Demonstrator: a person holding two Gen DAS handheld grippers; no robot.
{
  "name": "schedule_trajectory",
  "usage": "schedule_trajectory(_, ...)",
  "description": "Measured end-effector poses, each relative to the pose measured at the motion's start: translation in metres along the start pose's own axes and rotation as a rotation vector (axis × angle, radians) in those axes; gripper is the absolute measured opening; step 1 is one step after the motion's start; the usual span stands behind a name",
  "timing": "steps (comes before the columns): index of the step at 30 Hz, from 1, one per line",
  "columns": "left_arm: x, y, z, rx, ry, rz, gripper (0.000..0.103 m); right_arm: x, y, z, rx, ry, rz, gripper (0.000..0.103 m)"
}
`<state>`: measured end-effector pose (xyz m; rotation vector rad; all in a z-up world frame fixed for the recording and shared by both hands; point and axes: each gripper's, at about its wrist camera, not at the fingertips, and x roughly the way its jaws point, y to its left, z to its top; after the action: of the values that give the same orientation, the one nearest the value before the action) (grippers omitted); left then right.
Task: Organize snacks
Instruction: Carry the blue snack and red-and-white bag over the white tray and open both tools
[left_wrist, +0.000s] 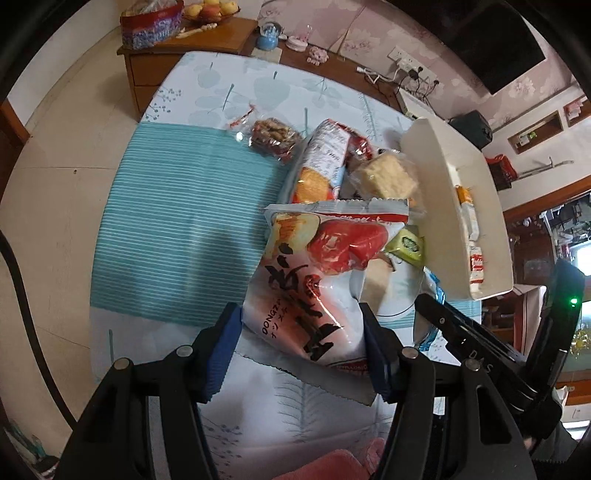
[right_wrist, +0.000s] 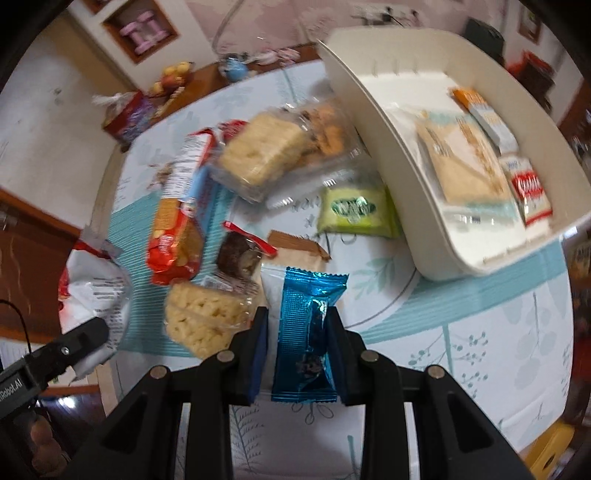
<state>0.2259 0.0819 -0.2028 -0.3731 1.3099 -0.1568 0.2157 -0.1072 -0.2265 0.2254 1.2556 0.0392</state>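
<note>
Left view: my left tongs (left_wrist: 301, 345) clamp the lower end of a big white snack bag (left_wrist: 317, 284), lifted above the table (left_wrist: 177, 221), beside the white bin (left_wrist: 436, 173). Loose snacks crowd the table's middle. The bag is bulky; gripped low, it could flop and knock the bin.

Right view: my right tongs (right_wrist: 297, 349) pinch a blue foil packet (right_wrist: 308, 332), jaws nearly closed, near the table's front edge. The bin (right_wrist: 373, 107), at the far right corner, holds several packets. Slick foil could slip out on the way.
</note>
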Motion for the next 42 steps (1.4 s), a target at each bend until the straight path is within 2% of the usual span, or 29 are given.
schedule_trajectory(7,-0.021,-0.042,-0.012,0.038,-0.106,-0.024,0.061,-0.040,-0.009,0.010,-0.111,-0.124,0.054,0.030)
schedule_trajectory(15,-0.031,-0.116,-0.021,0.119,-0.198,-0.096,0.061,-0.085,-0.043,0.017,-0.225,-0.277,0.095,0.030)
schedule_trajectory(19,-0.026,-0.158,-0.021,0.165,-0.231,-0.116,0.061,-0.103,-0.065,0.024,-0.278,-0.358,0.077,0.030)
schedule_trajectory(26,-0.003,-0.221,-0.018,0.200,-0.245,-0.128,0.061,-0.123,-0.111,0.037,-0.344,-0.464,0.027,0.030)
schedule_trajectory(35,0.024,-0.284,-0.013,0.239,-0.252,-0.103,0.062,-0.127,-0.174,0.061,-0.317,-0.495,-0.014,0.030)
schedule_trajectory(40,0.029,-0.299,-0.014,0.242,-0.251,-0.089,0.063,-0.130,-0.197,0.073,-0.294,-0.509,-0.029,0.030)
schedule_trajectory(42,0.030,-0.300,-0.015,0.236,-0.239,-0.061,0.063,-0.128,-0.202,0.076,-0.286,-0.502,-0.020,0.031)
